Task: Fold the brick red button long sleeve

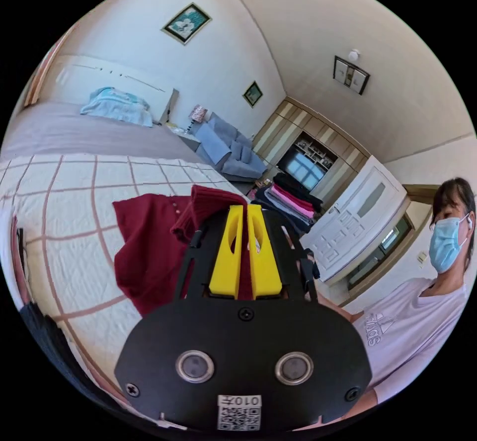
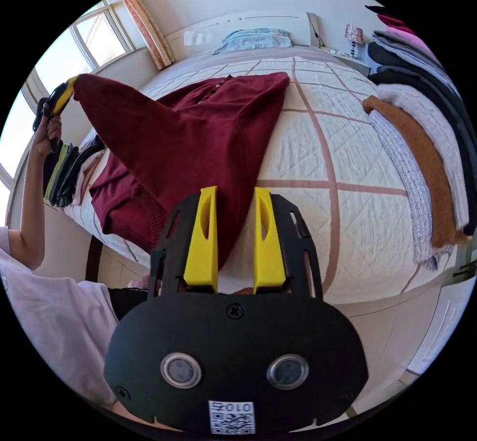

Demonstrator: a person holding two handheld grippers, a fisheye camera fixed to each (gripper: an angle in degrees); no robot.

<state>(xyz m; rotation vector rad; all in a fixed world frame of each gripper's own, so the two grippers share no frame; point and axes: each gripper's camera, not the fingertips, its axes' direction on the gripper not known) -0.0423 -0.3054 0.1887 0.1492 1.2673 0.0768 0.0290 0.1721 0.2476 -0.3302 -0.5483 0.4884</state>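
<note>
The left gripper [image 1: 247, 212] is clenched on a sleeve cuff of the red shirt [image 2: 198, 133] at the frame's centre, lifting it off the bed [image 2: 357, 163], while the right gripper [image 2: 233, 197] hangs released over the shirt's near edge, with bare quilt at right before the stacked clothes [image 2: 427, 163].

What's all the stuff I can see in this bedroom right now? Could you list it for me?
Shirt: one, brick red, on the bed, its sleeve lifted.
Bed: one, white quilt with pink lines.
Pillow: one, light blue, at the bed's head.
Stacked clothes: one row, brown, grey, black, pink, along the bed's edge.
Sofa: one, grey-blue, by the wall.
Lamp: one, patterned shade, beside the bed.
Wall pictures: three, framed.
Left gripper: yellow jaws shut on the sleeve.
Right gripper: yellow jaws open, above the shirt.
Person: one, white shirt, blue mask.
</note>
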